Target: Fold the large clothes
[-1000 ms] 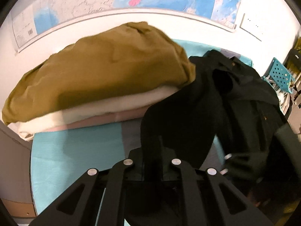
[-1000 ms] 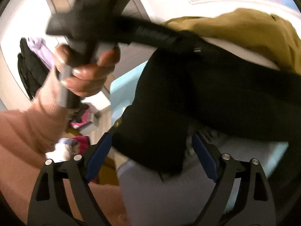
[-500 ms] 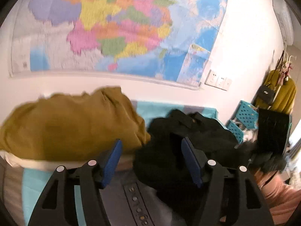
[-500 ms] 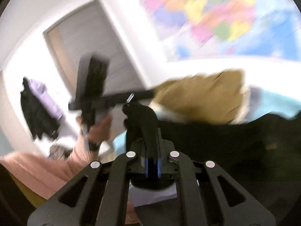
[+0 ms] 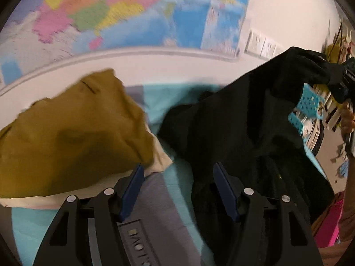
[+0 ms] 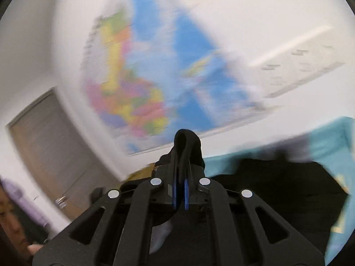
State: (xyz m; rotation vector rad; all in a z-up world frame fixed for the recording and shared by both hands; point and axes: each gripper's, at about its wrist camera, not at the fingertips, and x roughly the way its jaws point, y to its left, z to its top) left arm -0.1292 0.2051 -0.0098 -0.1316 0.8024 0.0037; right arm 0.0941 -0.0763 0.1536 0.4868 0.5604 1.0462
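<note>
A large black garment (image 5: 233, 128) lies crumpled on the teal table cover (image 5: 177, 93), with one end pulled up toward the upper right. My right gripper (image 6: 180, 173) is shut on a fold of this black garment (image 6: 187, 146), and the rest (image 6: 277, 190) hangs below it; the view is blurred. In the left wrist view the right gripper (image 5: 342, 82) shows at the lifted end. My left gripper (image 5: 178, 188) stands open low over the cover, pinching nothing. The garment's edge lies against its right finger (image 5: 224, 190).
A stack of folded clothes sits at the left, an olive garment (image 5: 73, 133) on top of a cream one (image 5: 159, 159). A map (image 5: 133, 11) hangs on the wall behind the table. Blue perforated baskets (image 5: 308, 102) stand at the right, a grey door (image 6: 51, 137) at the left.
My left gripper has opened and let go of the black garment. My right gripper has shut on the garment and swung up and away with it, lifting one end.
</note>
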